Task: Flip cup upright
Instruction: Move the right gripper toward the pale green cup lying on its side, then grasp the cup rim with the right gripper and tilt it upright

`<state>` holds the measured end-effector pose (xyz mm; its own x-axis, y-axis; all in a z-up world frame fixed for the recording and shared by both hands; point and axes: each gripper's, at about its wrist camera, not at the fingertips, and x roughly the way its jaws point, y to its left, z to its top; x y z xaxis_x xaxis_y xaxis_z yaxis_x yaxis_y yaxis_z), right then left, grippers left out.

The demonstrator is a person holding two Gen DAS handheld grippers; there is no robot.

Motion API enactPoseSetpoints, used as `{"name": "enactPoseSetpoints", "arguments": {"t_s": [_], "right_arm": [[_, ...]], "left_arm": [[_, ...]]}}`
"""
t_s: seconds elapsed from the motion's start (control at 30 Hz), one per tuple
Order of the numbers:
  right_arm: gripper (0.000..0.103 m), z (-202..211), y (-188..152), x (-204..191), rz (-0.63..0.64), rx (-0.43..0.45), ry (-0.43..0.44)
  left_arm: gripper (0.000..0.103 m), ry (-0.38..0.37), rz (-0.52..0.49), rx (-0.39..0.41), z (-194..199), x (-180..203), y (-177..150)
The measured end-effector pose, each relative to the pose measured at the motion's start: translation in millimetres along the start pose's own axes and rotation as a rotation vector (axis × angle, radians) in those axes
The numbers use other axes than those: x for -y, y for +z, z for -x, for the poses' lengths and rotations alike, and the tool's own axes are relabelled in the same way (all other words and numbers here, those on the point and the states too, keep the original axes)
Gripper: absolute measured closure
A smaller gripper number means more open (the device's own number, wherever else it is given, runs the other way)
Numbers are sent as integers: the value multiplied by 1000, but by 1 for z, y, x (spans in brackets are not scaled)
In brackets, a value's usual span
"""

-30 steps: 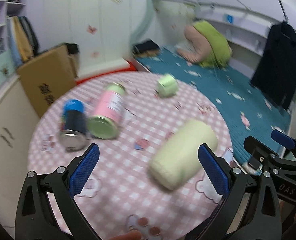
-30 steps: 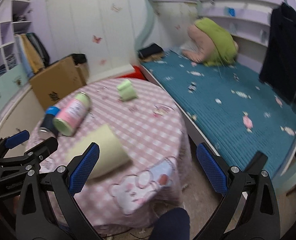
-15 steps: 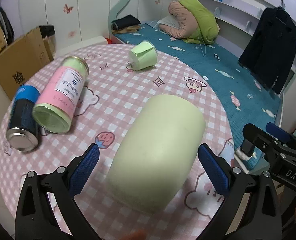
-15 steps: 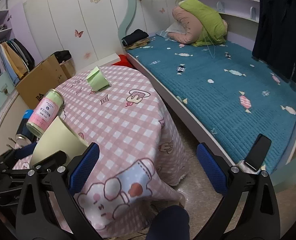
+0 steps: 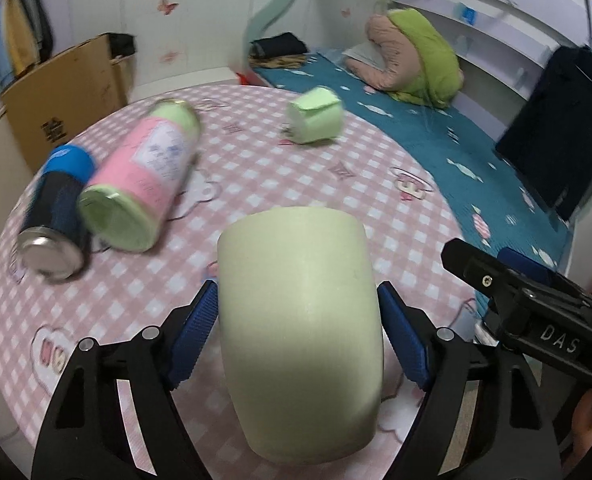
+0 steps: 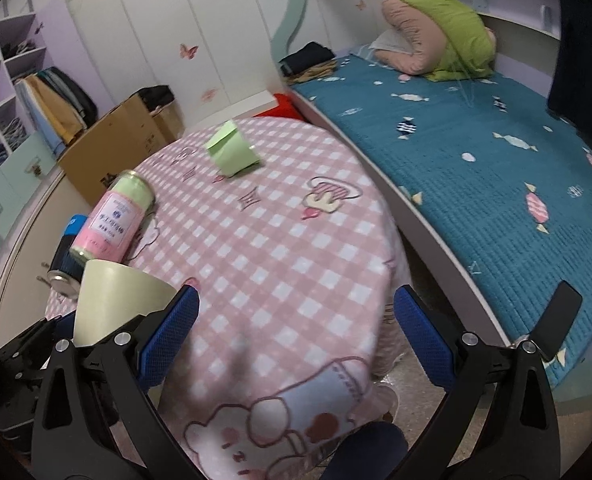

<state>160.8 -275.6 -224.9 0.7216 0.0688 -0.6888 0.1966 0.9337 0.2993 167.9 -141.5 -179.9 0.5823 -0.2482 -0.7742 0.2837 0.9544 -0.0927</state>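
The left gripper (image 5: 297,332) is clamped on the pale green cup (image 5: 299,312), its blue pads pressed to either side near the 6 o'clock edge of the pink checked tabletop (image 5: 296,168). The right gripper (image 6: 296,332) hangs spread wide, holding nothing. A pink can (image 5: 144,180) and blue can (image 5: 56,216) lie at 9 o'clock, a small green cup (image 5: 315,120) at 12.
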Motion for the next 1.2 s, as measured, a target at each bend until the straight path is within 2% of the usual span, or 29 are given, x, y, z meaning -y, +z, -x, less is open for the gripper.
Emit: {"name": "enactPoseSetpoints", "arguments": {"t_s": [0.23,0.43,0.6,0.63,0.67,0.8,0.87,0.93,1.07,1.2], "right_arm": [[5,1,-7,-36,65,-10,51],[5,5,-13,-65,111,-20,78],[5,10,-15,-76,126,-18,69],[5,12,-15,-77,127,-16,66],[5,14,-15,-79,129,-14,64],[5,28,-14,-89,136,7,62],[5,33,-13,-96,147,9,68],[5,34,-14,-109,164,0,85],[5,24,-22,-133,180,-57,131],[5,9,-30,-155,201,-118,153]], "left_arm": [[27,83,101,16,23,-37,-17],[27,113,143,30,35,-59,-26],[26,85,161,6,36,-71,-29],[22,74,163,9,38,-73,-29],[17,62,164,16,41,-74,-31],[16,-13,160,41,57,-81,-36],[10,-32,165,59,68,-87,-39],[8,-35,174,89,81,-96,-42],[8,5,211,125,97,-122,-46],[8,82,234,111,97,-145,-49]]}}
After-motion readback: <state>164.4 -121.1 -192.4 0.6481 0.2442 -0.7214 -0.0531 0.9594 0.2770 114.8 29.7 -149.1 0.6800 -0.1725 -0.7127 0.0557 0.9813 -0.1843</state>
